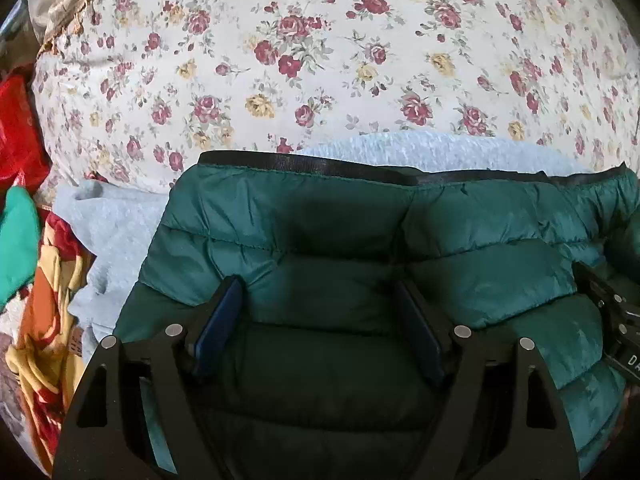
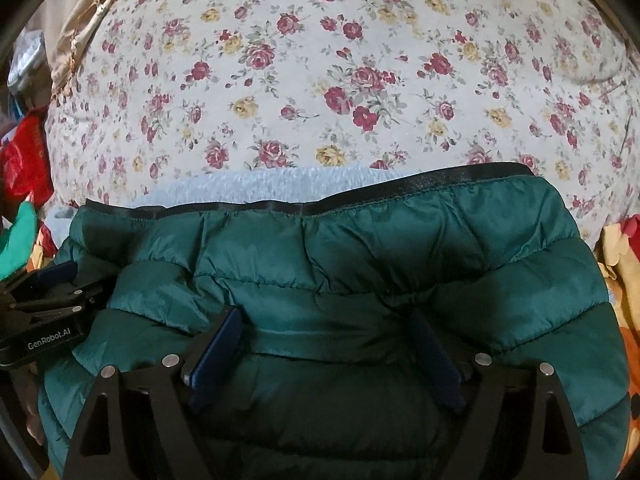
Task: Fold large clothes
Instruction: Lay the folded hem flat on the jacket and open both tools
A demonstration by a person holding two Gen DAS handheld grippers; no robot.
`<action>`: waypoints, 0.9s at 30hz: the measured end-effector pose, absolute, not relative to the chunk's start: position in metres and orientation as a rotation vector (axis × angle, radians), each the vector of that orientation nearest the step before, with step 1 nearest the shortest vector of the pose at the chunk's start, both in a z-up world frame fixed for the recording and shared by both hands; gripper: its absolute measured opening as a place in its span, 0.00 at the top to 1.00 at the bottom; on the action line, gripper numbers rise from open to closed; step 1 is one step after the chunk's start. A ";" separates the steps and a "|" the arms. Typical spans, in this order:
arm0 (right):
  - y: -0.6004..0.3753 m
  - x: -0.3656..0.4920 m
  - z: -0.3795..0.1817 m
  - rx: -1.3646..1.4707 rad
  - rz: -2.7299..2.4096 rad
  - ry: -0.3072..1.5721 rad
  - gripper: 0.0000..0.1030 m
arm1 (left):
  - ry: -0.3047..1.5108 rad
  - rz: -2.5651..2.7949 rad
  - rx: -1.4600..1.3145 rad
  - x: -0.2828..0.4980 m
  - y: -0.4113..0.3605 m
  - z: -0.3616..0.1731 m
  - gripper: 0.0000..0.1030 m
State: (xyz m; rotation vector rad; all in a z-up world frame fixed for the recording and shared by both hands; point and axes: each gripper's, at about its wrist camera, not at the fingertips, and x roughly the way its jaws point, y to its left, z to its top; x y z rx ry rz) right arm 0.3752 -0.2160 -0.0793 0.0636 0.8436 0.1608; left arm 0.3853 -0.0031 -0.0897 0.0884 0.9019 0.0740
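A dark green quilted puffer jacket (image 1: 360, 236) with a black hem band lies on a floral bedsheet (image 1: 320, 60); it also fills the right wrist view (image 2: 360, 260). My left gripper (image 1: 320, 292) is open, its blue pads spread wide and resting on the jacket. My right gripper (image 2: 330, 324) is also open, pressed down on the jacket to the right of the left one. The right gripper shows at the right edge of the left wrist view (image 1: 612, 312). The left gripper shows at the left edge of the right wrist view (image 2: 52, 300).
A light grey fleecy garment (image 1: 116, 224) lies under the jacket and shows beyond its hem (image 2: 256, 188). A pile of red, green and orange clothes (image 1: 36, 264) sits at the left. Orange and yellow cloth (image 2: 624, 264) lies at the right. The sheet (image 2: 320, 80) stretches beyond.
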 end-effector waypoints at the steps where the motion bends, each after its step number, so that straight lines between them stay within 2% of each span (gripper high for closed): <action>1: -0.215 0.374 -0.077 0.056 0.152 0.849 0.18 | 0.907 0.070 0.095 0.383 -0.002 -0.087 0.23; 8: -0.230 0.331 -0.060 0.090 0.108 0.832 0.18 | 0.897 0.043 0.067 0.339 0.013 -0.063 0.23; 17: -0.244 0.268 -0.068 0.033 0.098 0.825 0.18 | 0.858 0.066 0.204 0.283 0.019 -0.076 0.23; 27: -0.265 0.245 -0.044 0.127 0.089 0.846 0.18 | 0.859 0.066 0.090 0.247 0.035 -0.045 0.24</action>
